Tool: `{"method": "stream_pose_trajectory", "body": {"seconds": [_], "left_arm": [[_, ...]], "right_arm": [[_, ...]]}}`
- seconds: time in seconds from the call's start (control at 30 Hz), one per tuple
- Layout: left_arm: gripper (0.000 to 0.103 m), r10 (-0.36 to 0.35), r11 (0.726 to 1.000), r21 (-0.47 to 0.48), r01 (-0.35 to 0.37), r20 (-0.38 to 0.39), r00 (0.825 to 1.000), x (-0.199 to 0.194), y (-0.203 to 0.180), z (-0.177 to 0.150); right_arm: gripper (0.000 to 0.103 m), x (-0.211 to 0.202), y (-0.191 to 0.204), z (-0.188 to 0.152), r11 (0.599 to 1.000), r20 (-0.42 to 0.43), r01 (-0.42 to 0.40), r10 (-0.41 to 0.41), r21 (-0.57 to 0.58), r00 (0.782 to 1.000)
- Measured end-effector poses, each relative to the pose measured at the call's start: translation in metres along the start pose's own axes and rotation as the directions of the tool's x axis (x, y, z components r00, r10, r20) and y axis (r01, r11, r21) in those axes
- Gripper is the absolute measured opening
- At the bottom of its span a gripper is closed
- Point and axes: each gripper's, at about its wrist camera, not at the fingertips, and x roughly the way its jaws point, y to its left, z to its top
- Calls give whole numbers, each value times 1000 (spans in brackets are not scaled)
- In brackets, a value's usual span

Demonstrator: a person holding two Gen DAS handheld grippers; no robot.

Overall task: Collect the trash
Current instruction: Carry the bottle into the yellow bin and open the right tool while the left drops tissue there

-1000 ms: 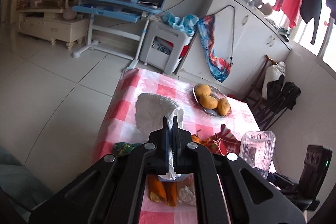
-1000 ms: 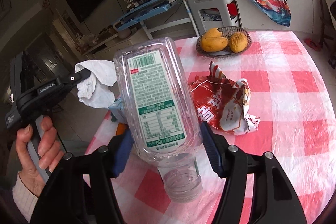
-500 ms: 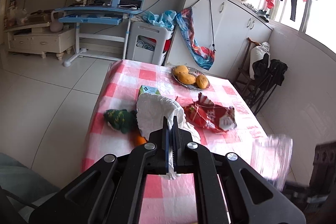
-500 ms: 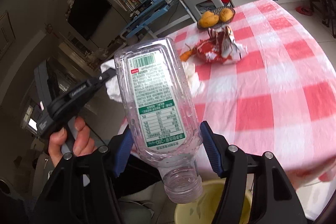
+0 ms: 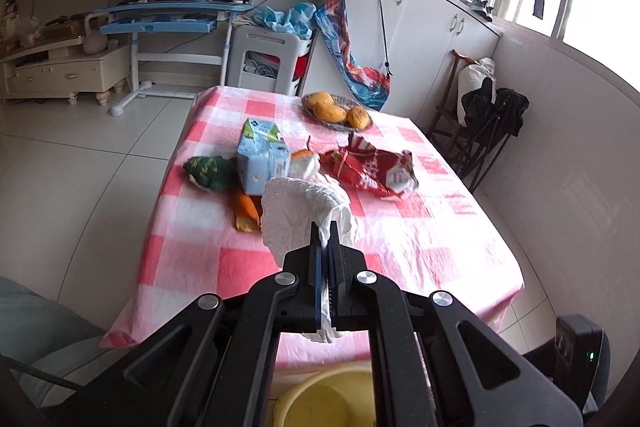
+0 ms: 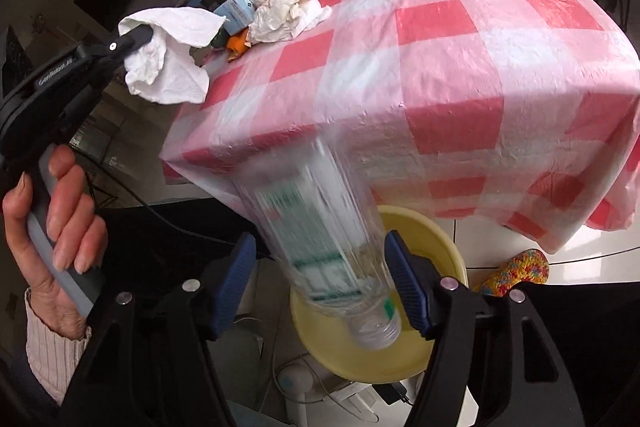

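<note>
While the left claw (image 5: 325,227) stayed clamped on a white tissue (image 5: 298,215) beside the worktop (image 6: 460,39), the right claw's (image 6: 320,277) jaws were opening w/ the blurred plastic bottle (image 6: 324,247) between them, neck-down over the yellow bin (image 6: 436,351).

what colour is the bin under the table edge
Pale yellow bin; it shows best in the right wrist view, below the falling bottle.

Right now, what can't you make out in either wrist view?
- Bottle label: motion-blurred, right wrist view; whether the opening jaws touch it is unclear.
- Yellow bin contents: hidden by bottle and gripper.
- Bin, left wrist view: mostly behind the gripper frame.
- Fruit-plate rim: too small.
</note>
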Motion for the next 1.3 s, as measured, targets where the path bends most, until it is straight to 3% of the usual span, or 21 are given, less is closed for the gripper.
{"method": "stream_pose_trajectory", "body": {"seconds": [0.27, 0.5, 0.6, 0.63, 0.73, 0.83, 0.9, 1.3], "left_arm": [[4, -5, 998, 55, 7, -44, 999, -12, -21, -29], [3, -33, 993, 108, 48, -137, 990, -20, -38, -60], [4, -87, 984, 132, 122, -246, 965, -17, -49, -82], [4, -105, 977, 148, 154, -298, 949, -15, -54, -92], [4, -81, 956, 234, 176, -366, 927, -12, -72, -111], [17, -42, 949, 278, 149, -356, 934, -13, -76, -110], [36, -29, 954, 271, 125, -335, 942, -17, -72, -104], [39, -17, 963, 254, 94, -289, 957, -19, -59, -93]], "right_arm": [[70, -28, 1, -12, 1000, 138, -3, 2, 2, 990], [76, -51, 0, -5, 1000, 280, 9, -17, 30, 960], [77, -58, -4, -2, 999, 317, 7, -22, 48, 948], [77, -59, -5, -1, 998, 325, 5, -23, 55, 945], [78, -62, -7, 2, 998, 338, -1, -21, 64, 941], [79, -63, -10, 2, 997, 347, 0, -25, 72, 938], [79, -63, -12, 2, 997, 349, -1, -27, 79, 937], [80, -61, -13, 0, 996, 339, 8, -37, 87, 940]]}}
